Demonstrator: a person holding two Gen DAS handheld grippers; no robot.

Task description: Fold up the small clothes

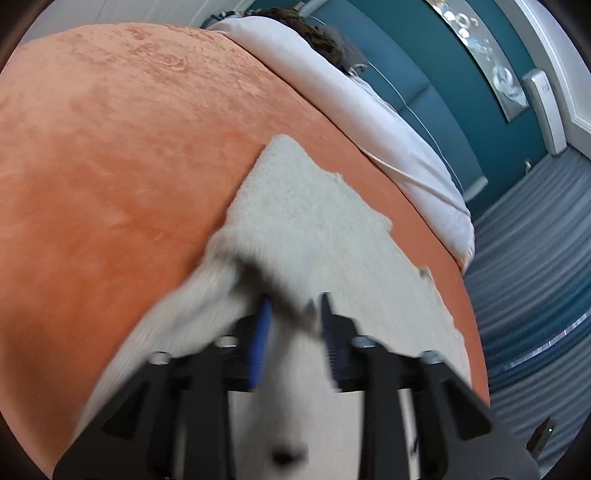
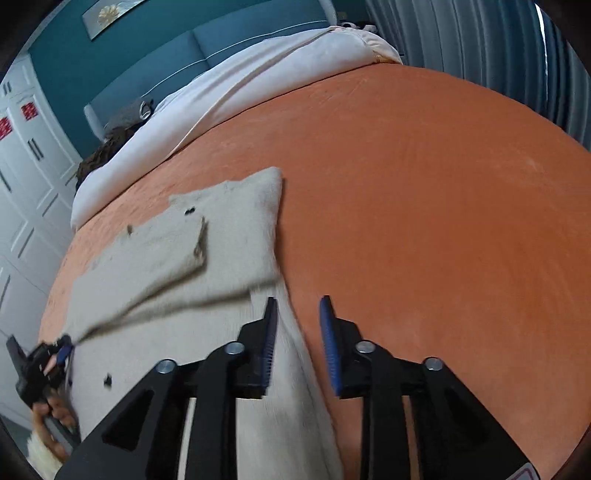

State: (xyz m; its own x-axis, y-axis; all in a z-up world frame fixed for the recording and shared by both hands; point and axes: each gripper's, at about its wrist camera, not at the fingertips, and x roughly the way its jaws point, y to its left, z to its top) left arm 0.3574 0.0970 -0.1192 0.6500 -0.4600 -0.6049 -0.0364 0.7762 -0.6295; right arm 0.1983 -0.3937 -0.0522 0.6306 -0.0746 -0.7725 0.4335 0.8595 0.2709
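Note:
A small beige knit garment [image 2: 207, 258] lies on the orange bedspread [image 2: 424, 206]. In the left wrist view the garment [image 1: 314, 221] spreads ahead, and a blurred fold of it is lifted between the fingers of my left gripper [image 1: 293, 306], which is shut on it. In the right wrist view the left gripper [image 2: 62, 350] shows at the far left, pulling a sleeve or edge of the garment taut. My right gripper [image 2: 298, 306] is open and empty, just above the garment's right edge.
A white duvet [image 2: 221, 103] is bunched at the head of the bed against a teal headboard [image 2: 177, 55]. White wardrobe doors [image 2: 26, 155] stand on the left. Grey striped carpet [image 1: 535, 277] lies beside the bed. Dark clothing [image 1: 321, 33] lies on the duvet.

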